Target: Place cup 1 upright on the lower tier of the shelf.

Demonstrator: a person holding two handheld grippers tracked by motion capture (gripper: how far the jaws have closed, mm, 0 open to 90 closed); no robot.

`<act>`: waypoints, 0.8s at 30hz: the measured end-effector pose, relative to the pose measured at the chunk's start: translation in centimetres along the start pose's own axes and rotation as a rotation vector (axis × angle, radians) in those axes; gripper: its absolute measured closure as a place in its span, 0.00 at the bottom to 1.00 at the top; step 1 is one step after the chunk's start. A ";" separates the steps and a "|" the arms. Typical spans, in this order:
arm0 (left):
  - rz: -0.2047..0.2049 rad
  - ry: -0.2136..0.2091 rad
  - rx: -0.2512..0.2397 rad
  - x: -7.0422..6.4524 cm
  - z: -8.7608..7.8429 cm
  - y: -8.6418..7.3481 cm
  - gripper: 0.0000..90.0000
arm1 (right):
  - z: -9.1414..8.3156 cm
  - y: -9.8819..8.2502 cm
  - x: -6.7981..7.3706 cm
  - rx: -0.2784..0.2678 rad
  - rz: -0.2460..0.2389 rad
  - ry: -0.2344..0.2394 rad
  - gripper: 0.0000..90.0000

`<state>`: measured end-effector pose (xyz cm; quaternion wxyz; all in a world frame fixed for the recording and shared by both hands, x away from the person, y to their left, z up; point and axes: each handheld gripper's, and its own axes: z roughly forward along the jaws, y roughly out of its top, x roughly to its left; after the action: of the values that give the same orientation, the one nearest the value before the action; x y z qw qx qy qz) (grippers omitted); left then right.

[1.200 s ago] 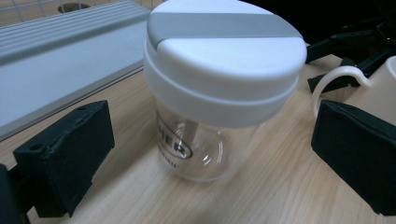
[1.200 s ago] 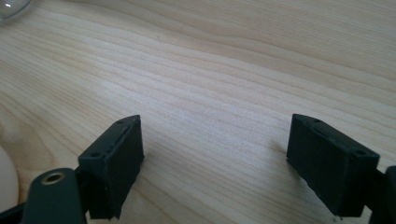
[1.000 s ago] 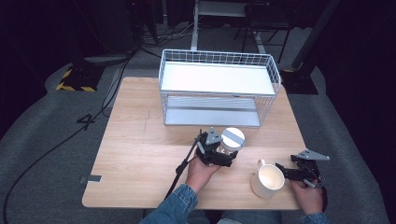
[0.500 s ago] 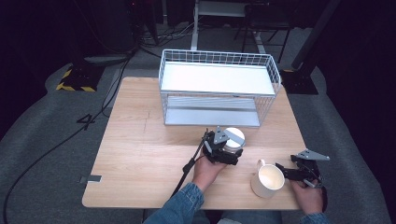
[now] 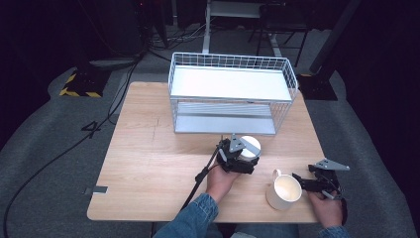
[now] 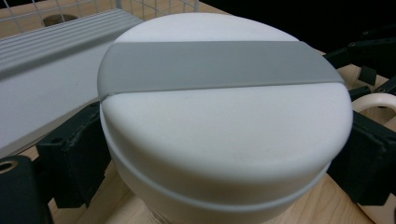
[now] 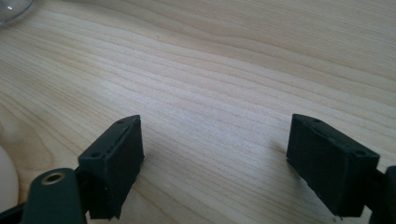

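Observation:
A white jar with a grey band across its lid (image 5: 249, 146) (image 6: 224, 116) stands on the wooden table (image 5: 153, 148) in front of the wire rack. My left gripper (image 5: 239, 159) (image 6: 222, 156) is shut on it, one black jaw pressed to each side below the lid. To its right sits a cream mug (image 5: 283, 192), whose handle (image 6: 379, 100) faces the jar. Just right of the mug my right gripper (image 5: 298, 182) (image 7: 215, 154) lies low over the table, open, with bare wood between its jaws. The mug's side (image 7: 5, 177) is at the left edge of the right gripper view.
A white wire rack (image 5: 233, 91) with two shelves stands at the back of the table; its lower shelf (image 6: 56, 51) lies close behind the jar. The table's front edge runs just behind both hands. Cables and stands lie on the grey floor around the table.
My left gripper has edged slightly to the right at the jar. The right gripper and the mug have kept still.

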<state>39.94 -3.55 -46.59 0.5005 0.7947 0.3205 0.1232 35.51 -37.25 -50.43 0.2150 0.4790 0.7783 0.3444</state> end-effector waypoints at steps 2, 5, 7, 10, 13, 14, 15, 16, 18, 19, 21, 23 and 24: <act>-0.003 0.005 -0.001 -0.1 0.0 0.0 0.08 | 0.0 0.0 0.0 0.000 0.000 0.000 0.21; 0.005 0.012 -0.001 -0.2 0.0 0.0 0.08 | 0.0 0.0 0.0 0.000 0.000 0.000 0.21; 0.006 0.014 0.000 -0.4 0.0 0.0 0.08 | 0.0 0.0 0.0 0.000 0.000 0.000 0.21; 0.006 0.013 -0.006 -0.5 0.0 0.1 0.08 | 0.0 0.0 0.0 0.000 0.000 0.000 0.21; 0.003 0.009 -0.014 -0.6 -0.2 0.3 0.08 | 0.0 0.0 0.0 0.000 0.000 0.000 0.21; 0.000 0.005 -0.014 -0.7 -0.3 0.3 0.08 | 0.0 0.0 0.0 0.000 0.000 0.000 0.21; -0.003 0.003 -0.015 -0.7 -0.3 0.4 0.08 | 0.0 0.0 0.0 0.000 0.000 0.000 0.21; -0.002 0.002 -0.016 -0.8 -0.4 0.5 0.08 | 0.0 0.0 0.0 0.000 0.000 0.000 0.21; 0.008 0.008 -0.020 -0.7 -0.6 0.7 0.08 | 0.0 0.0 0.0 0.000 0.000 0.000 0.21; -0.003 0.005 -0.024 -0.8 -0.7 0.7 0.08 | 0.0 0.0 0.0 0.000 0.000 0.000 0.21; -0.003 0.005 -0.026 -0.7 -0.8 0.8 0.08 | 0.0 0.0 0.0 0.000 0.000 0.000 0.21; -0.020 0.011 -0.035 -0.4 -1.1 1.1 0.08 | 0.0 0.0 0.0 0.000 0.000 0.000 0.21; -0.023 0.013 -0.034 -0.2 -1.3 1.2 0.08 | 0.0 0.0 0.0 0.000 0.000 0.000 0.21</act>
<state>39.57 -3.16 -44.89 0.5133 0.7816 0.3306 0.1280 35.51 -37.25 -50.43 0.2150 0.4791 0.7782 0.3445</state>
